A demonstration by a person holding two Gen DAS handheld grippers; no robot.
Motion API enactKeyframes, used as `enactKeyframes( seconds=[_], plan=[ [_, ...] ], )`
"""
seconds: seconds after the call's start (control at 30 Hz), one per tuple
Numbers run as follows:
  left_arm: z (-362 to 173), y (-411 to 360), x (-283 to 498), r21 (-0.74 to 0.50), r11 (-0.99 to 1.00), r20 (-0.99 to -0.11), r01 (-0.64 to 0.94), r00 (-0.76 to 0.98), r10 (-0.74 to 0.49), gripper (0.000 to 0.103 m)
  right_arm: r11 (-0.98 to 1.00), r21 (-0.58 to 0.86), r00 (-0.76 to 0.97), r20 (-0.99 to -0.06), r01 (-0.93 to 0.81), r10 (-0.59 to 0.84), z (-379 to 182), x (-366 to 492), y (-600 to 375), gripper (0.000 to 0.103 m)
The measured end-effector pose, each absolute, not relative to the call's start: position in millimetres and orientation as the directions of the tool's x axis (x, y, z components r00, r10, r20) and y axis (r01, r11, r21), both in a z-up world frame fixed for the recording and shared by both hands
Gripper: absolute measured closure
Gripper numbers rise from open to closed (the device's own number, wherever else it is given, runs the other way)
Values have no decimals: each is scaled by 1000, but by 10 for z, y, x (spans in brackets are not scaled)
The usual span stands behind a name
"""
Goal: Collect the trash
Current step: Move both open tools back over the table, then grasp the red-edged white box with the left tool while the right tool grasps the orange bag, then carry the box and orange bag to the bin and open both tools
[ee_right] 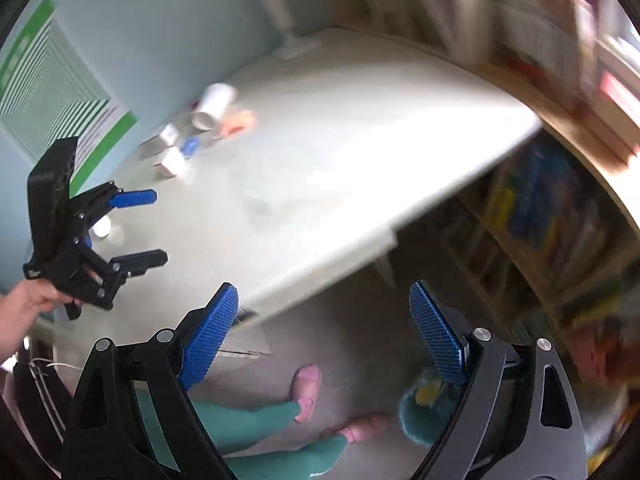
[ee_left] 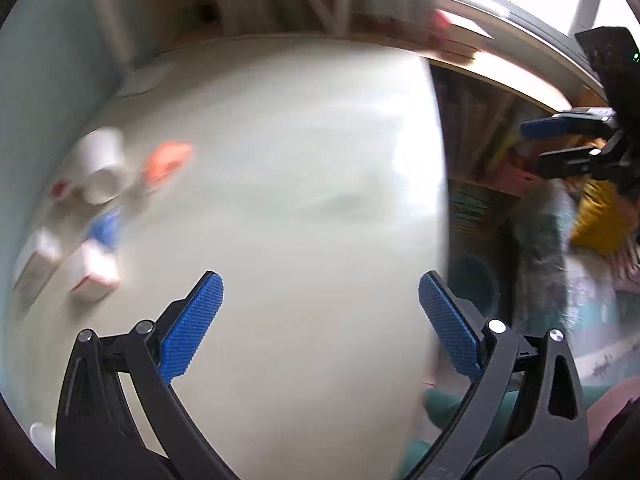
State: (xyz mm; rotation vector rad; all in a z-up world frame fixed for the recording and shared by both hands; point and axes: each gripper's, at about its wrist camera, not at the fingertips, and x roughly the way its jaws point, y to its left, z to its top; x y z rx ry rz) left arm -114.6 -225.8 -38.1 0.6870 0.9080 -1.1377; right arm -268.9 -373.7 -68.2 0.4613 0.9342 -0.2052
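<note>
While both views are this smeared, I could misjudge my aim at the trash pile (ee_left: 96, 204) w/ its white cup (ee_left: 102, 168), far left on the table (ee_left: 280, 200). Left gripper (ee_left: 320, 328) wide open, empty; right gripper (ee_right: 324, 336) same, over the near-right edge — could clip it.

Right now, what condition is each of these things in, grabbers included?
Left gripper: open, empty.
Right gripper: open, empty.
White cup: lying on its side on the table.
Small white box: on the table, blurred.
Orange scrap: on the table, blurred.
</note>
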Motion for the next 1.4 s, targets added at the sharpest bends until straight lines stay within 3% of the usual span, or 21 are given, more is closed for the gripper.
enactKeyframes(
  seconds=[0.37, 0.5, 0.9, 1.1, 1.17, 1.2, 1.27, 1.3, 1.33, 1.37, 1.4],
  plan=[
    [-487, -1403, 89, -5, 547, -873, 837, 263, -411, 7, 997, 64, 566, -824, 37, 31, -455, -1015, -3193, 16],
    [-581, -1370, 397, -57, 604, -876, 795, 251, -413, 7, 997, 70, 536, -841, -27, 73, -542, -486, -3277, 16],
    [-1009, -1642, 969, -22, 761, -921, 649, 282, -267, 7, 936, 35, 403, -897, -351, 184, -1101, 643, -3604, 16],
    [-1101, -1658, 1102, -44, 804, -931, 593, 268, -249, 25, 847, 4, 349, -910, -532, 223, -1296, 1010, -3602, 18],
    [-1105, -1666, 1097, -45, 801, -932, 597, 263, -248, 40, 819, -8, 342, -911, -573, 230, -1331, 1047, -3566, 18],
    [-1107, -1668, 1088, -43, 798, -933, 601, 261, -247, 43, 797, -13, 333, -912, -604, 238, -1362, 1072, -3537, 22],
    [-1103, -1672, 1069, -24, 793, -933, 608, 271, -236, 51, 765, -28, 320, -918, -643, 236, -1422, 1098, -3498, 40],
    [-1103, -1664, 1067, -24, 793, -933, 609, 271, -236, 54, 752, -20, 321, -912, -659, 256, -1414, 1101, -3491, 41],
    [-1095, -1649, 1066, -28, 795, -934, 606, 269, -237, 58, 734, -13, 314, -909, -679, 275, -1407, 1111, -3481, 55],
    [-1088, -1618, 1068, -38, 804, -935, 594, 263, -238, 58, 729, -7, 309, -908, -684, 282, -1400, 1120, -3477, 62],
    [-1078, -1634, 1083, -49, 808, -933, 587, 261, -246, 58, 727, 1, 301, -910, -687, 285, -1391, 1137, -3476, 64]
  ],
)
